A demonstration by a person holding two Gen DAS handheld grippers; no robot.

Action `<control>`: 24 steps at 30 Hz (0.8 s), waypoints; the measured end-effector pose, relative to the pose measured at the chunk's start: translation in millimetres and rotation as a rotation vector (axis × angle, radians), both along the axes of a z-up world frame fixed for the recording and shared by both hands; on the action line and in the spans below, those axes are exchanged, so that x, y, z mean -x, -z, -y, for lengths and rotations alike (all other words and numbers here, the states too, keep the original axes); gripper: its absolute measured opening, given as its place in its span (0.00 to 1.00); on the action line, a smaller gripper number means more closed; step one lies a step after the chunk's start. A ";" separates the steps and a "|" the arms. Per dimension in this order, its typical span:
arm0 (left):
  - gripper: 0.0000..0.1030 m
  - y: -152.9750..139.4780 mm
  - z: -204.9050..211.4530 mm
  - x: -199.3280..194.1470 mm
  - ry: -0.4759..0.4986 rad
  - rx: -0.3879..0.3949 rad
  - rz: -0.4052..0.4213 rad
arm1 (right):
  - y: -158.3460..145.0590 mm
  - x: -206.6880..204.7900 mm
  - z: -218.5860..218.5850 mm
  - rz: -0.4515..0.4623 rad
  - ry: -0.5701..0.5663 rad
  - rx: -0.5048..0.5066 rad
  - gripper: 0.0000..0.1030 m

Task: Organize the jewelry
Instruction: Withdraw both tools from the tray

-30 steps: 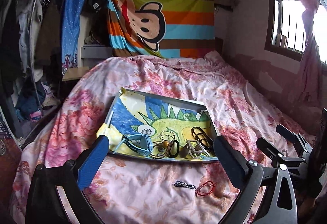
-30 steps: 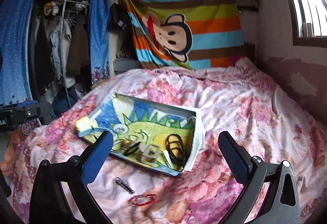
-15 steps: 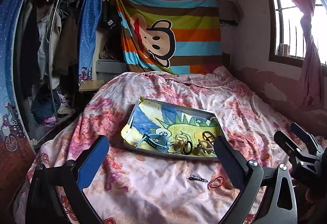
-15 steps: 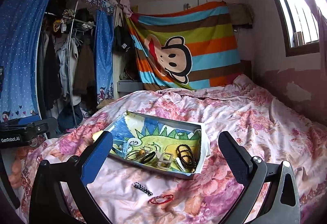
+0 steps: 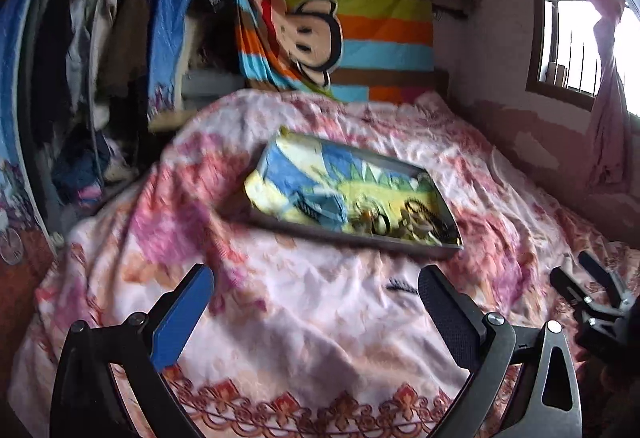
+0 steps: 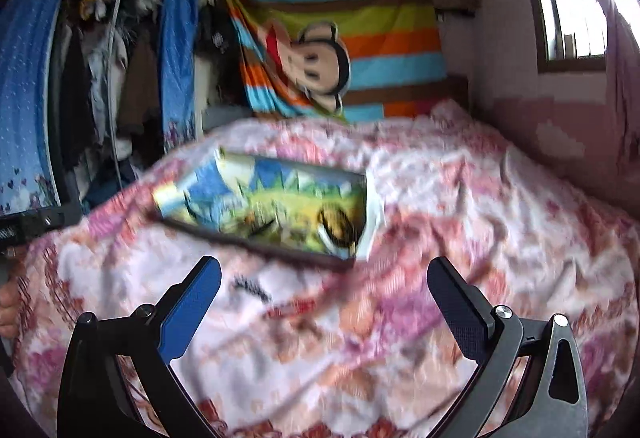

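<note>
A shallow tray (image 5: pixel 352 238) with a dinosaur drawing lies on the floral bedspread; it also shows in the right wrist view (image 6: pixel 256 246). Several bracelets and rings (image 5: pixel 400 222) lie along its near edge, blurred. A small dark chain piece (image 5: pixel 400 285) lies loose on the bedspread in front of the tray, also seen in the right wrist view (image 6: pixel 252 288). A red loop (image 6: pixel 288 312) lies beside it, blurred. My left gripper (image 5: pixel 316 308) is open and empty, well short of the tray. My right gripper (image 6: pixel 324 302) is open and empty, above the bedspread.
The floral bedspread (image 5: pixel 280 350) covers the whole bed. A clothes rack (image 5: pixel 80 50) stands at the left. A striped monkey cloth (image 5: pixel 340 26) hangs on the back wall. A window (image 5: pixel 572 18) is at the right. The right gripper shows in the left view (image 5: pixel 592 302).
Both grippers have pulled back and lower from the tray, which now sits farther away in both views. Both views are blurred with motion. Both grippers stay open.
</note>
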State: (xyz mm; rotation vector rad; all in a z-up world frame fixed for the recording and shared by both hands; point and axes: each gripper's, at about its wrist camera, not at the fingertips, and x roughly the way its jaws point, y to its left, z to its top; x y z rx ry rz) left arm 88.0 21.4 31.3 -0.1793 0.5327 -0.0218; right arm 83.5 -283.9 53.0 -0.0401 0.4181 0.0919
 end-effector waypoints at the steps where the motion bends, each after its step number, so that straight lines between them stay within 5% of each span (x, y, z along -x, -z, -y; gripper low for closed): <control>1: 1.00 4.4 0.8 -1.8 0.001 0.009 -0.013 | 5.7 -4.8 -0.3 -0.034 0.011 0.012 0.98; 9: 1.00 34.7 10.4 -15.6 0.062 -0.012 -0.145 | 37.6 -25.8 10.0 -0.241 -0.038 0.005 0.98; 19: 1.00 46.4 27.4 -53.0 0.156 -0.064 -0.229 | 37.1 -59.2 16.2 -0.284 -0.333 0.165 0.98; 24: 1.00 48.8 38.3 -87.5 0.254 -0.043 -0.273 | 46.4 -88.4 14.7 -0.315 -0.379 0.157 0.98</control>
